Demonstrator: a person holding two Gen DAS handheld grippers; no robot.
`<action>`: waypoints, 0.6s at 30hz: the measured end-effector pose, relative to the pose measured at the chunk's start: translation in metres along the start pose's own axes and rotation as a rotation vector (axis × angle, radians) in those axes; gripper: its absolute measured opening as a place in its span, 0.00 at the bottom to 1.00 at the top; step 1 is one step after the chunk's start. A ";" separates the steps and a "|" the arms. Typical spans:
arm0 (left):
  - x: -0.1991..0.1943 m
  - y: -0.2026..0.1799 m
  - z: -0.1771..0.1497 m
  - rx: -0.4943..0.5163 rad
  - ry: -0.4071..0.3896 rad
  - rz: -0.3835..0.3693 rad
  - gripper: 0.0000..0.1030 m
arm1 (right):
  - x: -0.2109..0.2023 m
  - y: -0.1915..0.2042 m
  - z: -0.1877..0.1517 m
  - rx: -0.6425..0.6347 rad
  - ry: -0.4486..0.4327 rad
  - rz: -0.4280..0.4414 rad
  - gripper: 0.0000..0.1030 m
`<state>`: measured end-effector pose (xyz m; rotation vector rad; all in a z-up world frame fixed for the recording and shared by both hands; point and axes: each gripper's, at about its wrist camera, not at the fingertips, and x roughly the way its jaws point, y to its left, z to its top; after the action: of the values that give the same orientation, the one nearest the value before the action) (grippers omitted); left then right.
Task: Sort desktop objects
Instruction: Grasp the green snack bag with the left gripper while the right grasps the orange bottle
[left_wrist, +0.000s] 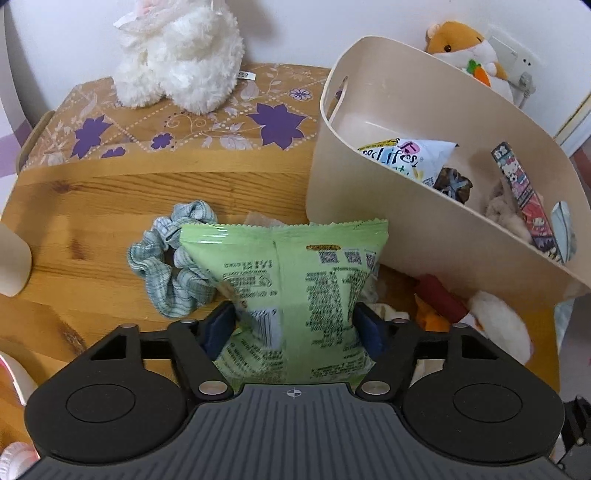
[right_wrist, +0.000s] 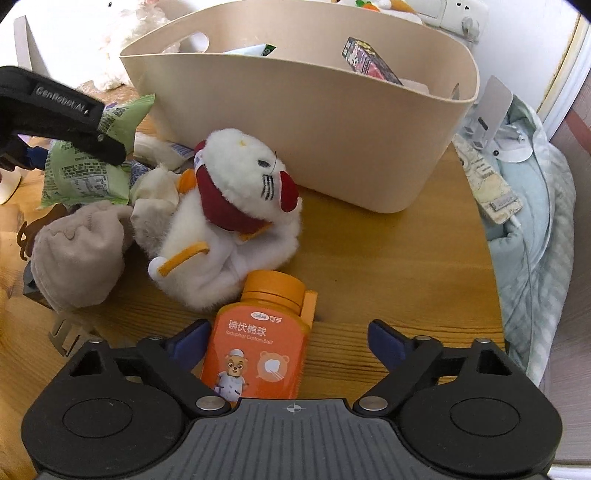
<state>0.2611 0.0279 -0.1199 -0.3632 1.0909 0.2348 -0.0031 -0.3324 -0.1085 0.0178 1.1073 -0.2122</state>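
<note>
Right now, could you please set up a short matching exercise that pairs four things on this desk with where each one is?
Things:
1. green snack packet
2. orange bottle
3. striped scrunchie
4. Hello Kitty box

Places:
A. inside the beige bin
B. on the table, partly behind the packet
C. between the left claw's fingers
D. between the right claw's open fingers, by the left one

Pairs: 1-C, 2-D, 3-B, 4-A
</note>
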 end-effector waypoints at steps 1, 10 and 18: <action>-0.001 0.000 -0.001 0.008 -0.006 -0.005 0.64 | 0.001 0.000 0.000 -0.001 0.003 0.007 0.83; -0.010 0.001 -0.008 0.048 -0.028 -0.028 0.59 | 0.001 0.010 -0.007 -0.073 0.036 0.031 0.50; -0.030 0.004 -0.008 0.076 -0.075 -0.060 0.58 | -0.015 -0.004 -0.017 0.010 0.017 0.085 0.49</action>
<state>0.2393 0.0279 -0.0970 -0.3159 1.0109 0.1521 -0.0259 -0.3321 -0.1023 0.0754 1.1199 -0.1416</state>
